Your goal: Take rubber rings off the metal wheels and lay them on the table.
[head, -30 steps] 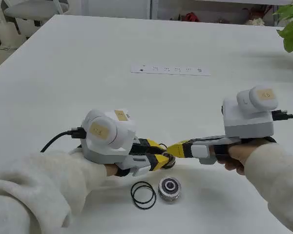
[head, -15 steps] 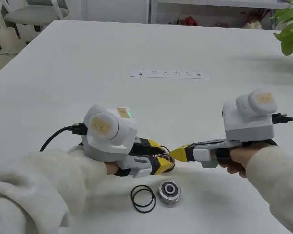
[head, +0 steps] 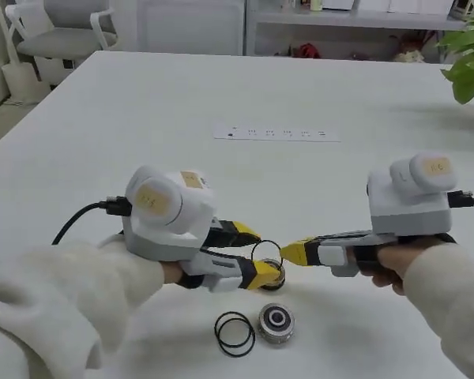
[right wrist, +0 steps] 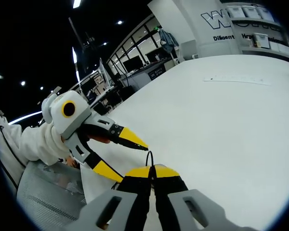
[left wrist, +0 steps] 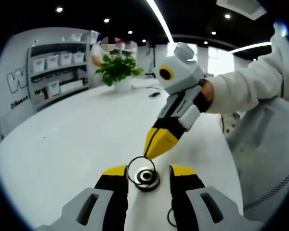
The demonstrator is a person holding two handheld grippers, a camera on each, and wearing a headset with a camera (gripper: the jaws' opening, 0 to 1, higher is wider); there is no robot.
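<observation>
– Left tongs (head: 262, 254) first: how are they held?
– Spread. In the left gripper view the two yellow tips of the left tongs (left wrist: 149, 171) are seen on either side of a wheel (left wrist: 145, 177), which appears to rest on the table (left wrist: 62, 144). A gap is seen at one tip; whether the other tip touches the wheel cannot be told.
– And the right tongs (head: 289, 253)?
– Pressed together, with a ring (head: 266, 242) pinched. In the right gripper view a black strand of the ring (right wrist: 150, 156) is seen rising from between the closed tips of the right tongs (right wrist: 153, 169).
– Where is the ring placed, then?
– Between the two pairs of tongs. In the left gripper view the ring (left wrist: 133, 167) is seen looped from the wheel up to the tips of the right tongs (left wrist: 154, 151), which are pointed in from the far side.
– Is the wheel found in the head view?
– Yes, the wheel (head: 275, 274) is seen at the lower tip of the left tongs, just beside the tips of the right.
– What else is laid near?
– A second wheel (head: 276, 322) is set on the table (head: 221, 95) on the person's side of both tongs, and loose rings (head: 216, 332) are laid just beside it, under the left tongs. A socket strip (head: 275, 133) is seen well beyond
</observation>
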